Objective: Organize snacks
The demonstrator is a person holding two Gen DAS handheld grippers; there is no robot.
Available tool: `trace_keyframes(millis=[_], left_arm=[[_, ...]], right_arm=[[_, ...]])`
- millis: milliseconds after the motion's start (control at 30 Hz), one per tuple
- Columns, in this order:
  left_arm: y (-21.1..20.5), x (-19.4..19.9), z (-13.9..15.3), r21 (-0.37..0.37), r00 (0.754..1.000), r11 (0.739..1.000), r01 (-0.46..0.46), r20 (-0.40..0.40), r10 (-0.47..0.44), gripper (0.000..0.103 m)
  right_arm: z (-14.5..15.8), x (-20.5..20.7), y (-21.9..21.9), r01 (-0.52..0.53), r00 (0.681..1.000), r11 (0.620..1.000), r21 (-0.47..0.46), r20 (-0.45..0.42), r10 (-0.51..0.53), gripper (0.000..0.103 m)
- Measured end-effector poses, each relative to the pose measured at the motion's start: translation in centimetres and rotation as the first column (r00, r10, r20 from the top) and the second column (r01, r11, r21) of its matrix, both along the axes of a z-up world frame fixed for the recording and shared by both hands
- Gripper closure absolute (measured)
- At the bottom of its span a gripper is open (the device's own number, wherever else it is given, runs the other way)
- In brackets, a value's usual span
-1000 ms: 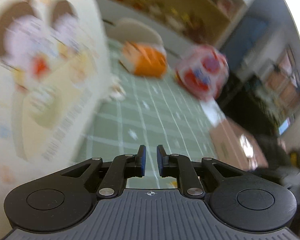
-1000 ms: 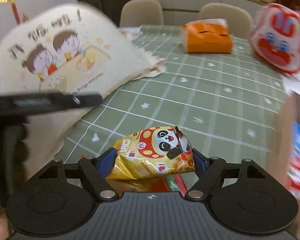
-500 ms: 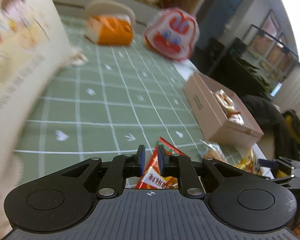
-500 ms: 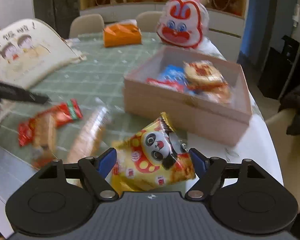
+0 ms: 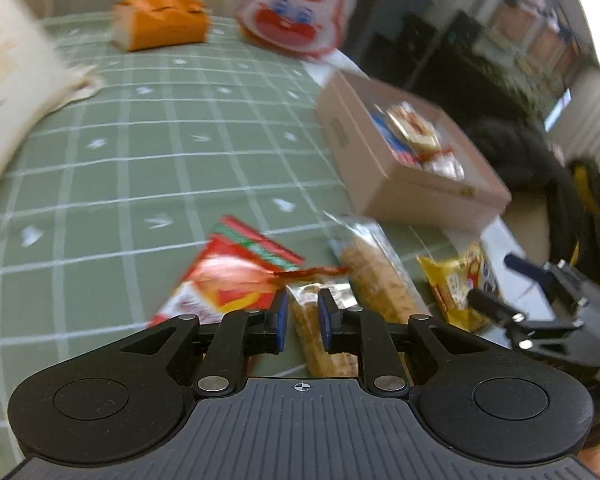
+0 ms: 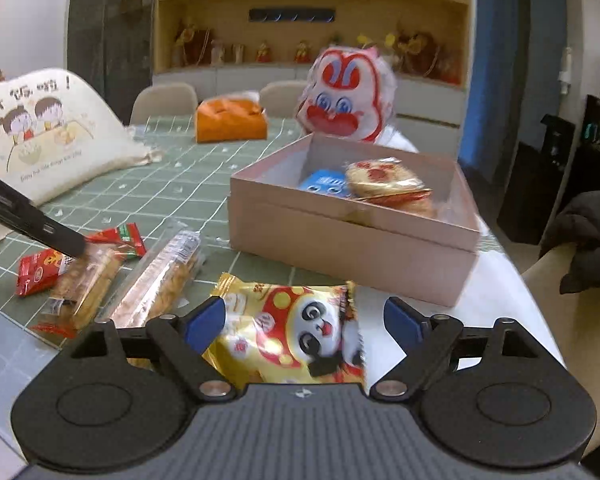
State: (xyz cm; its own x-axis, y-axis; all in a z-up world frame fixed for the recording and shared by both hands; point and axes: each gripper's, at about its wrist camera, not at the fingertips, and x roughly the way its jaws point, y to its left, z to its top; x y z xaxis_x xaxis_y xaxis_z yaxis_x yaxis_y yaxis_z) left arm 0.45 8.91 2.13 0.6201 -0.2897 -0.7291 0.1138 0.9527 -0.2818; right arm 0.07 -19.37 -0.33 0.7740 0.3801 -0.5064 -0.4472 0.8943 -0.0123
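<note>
A pink open box (image 6: 352, 236) holds a blue packet (image 6: 325, 185) and a round red-and-white packet (image 6: 384, 180); the box also shows in the left wrist view (image 5: 384, 184). My right gripper (image 6: 304, 320) is open, with the yellow panda snack packet (image 6: 296, 336) lying loose between its fingers in front of the box. My left gripper (image 5: 302, 320) has its fingers nearly closed around a clear-wrapped biscuit bar (image 5: 316, 332), lying on a red snack packet (image 5: 228, 280). A second clear biscuit bar (image 6: 160, 276) lies beside it.
A green checked tablecloth (image 5: 160, 160) covers the table. A cream cartoon-print bag (image 6: 40, 132) stands at the left, an orange tissue pack (image 6: 230, 124) and a red-and-white rabbit bag (image 6: 346, 96) at the back. The table's white edge (image 6: 504, 300) and chairs lie to the right.
My right gripper has opened and the panda packet now lies loose between its fingers. My left gripper has come down over the biscuit bar by the red packet.
</note>
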Motion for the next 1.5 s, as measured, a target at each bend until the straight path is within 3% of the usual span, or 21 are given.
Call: trace_keyframes(millis=[167, 367, 433, 467, 667, 733, 867, 1100, 1167, 1267, 1400, 1500], left_arm=[[-3.7, -0.6, 0.9, 0.168, 0.996, 0.983, 0.067, 0.045, -0.076, 0.081], [-7.1, -2.0, 0.6, 0.308, 0.989, 0.945, 0.113, 0.06, -0.138, 0.08], [-8.1, -1.9, 0.4, 0.341, 0.985, 0.931, 0.127, 0.068, -0.16, 0.077], [-8.5, -1.8, 0.3, 0.35, 0.983, 0.926, 0.139, 0.064, -0.172, 0.069], [-9.4, -2.4, -0.2, 0.489, 0.975, 0.856, 0.166, 0.051, -0.218, 0.061], [-8.9, -2.8, -0.3, 0.512, 0.979, 0.847, 0.144, 0.052, -0.197, 0.06], [-7.4, -2.5, -0.2, 0.442, 0.988, 0.89, 0.114, 0.044, -0.149, 0.057], [-4.7, -1.0, -1.1, 0.323, 0.996, 0.943, 0.079, 0.021, -0.091, 0.054], [-3.9, -0.9, -1.3, 0.278, 0.996, 0.959, 0.056, 0.048, -0.072, 0.055], [-3.2, -1.0, -1.4, 0.208, 0.995, 0.976, 0.057, 0.07, -0.073, 0.056], [-2.9, -1.6, -1.7, 0.184, 0.99, 0.98, 0.071, 0.106, -0.092, 0.058], [-3.0, -2.3, -2.2, 0.19, 0.984, 0.98, 0.066, 0.149, -0.096, 0.058]], right_arm=[[-0.2, 0.1, -2.6, 0.03, 0.998, 0.994, 0.101, -0.053, -0.025, 0.014], [-1.4, 2.7, -5.1, 0.076, 0.971, 0.963, 0.258, -0.237, -0.013, 0.013], [-1.6, 2.8, -5.6, 0.076, 0.968, 0.953, 0.294, -0.249, -0.001, 0.012], [-1.7, 2.8, -5.7, 0.075, 0.968, 0.951, 0.3, -0.249, 0.002, 0.012], [-1.7, 2.4, -5.1, 0.063, 0.973, 0.961, 0.27, -0.232, 0.002, 0.012], [-1.6, 2.3, -4.8, 0.059, 0.974, 0.966, 0.253, -0.226, 0.0, 0.012], [-1.6, 2.4, -4.2, 0.056, 0.972, 0.973, 0.224, -0.233, -0.002, 0.012], [-1.5, 2.2, -3.7, 0.056, 0.975, 0.982, 0.18, -0.222, -0.015, 0.012], [-1.5, 2.0, -3.6, 0.041, 0.978, 0.984, 0.171, -0.21, -0.004, 0.012], [-0.9, 0.5, -3.1, -0.012, 0.991, 0.99, 0.141, -0.13, 0.031, 0.012], [0.0, -3.0, -0.8, -0.078, 0.995, 0.997, -0.022, 0.063, 0.079, 0.009], [0.1, -3.9, 1.4, -0.092, 0.99, 0.987, -0.132, 0.094, 0.105, 0.008]])
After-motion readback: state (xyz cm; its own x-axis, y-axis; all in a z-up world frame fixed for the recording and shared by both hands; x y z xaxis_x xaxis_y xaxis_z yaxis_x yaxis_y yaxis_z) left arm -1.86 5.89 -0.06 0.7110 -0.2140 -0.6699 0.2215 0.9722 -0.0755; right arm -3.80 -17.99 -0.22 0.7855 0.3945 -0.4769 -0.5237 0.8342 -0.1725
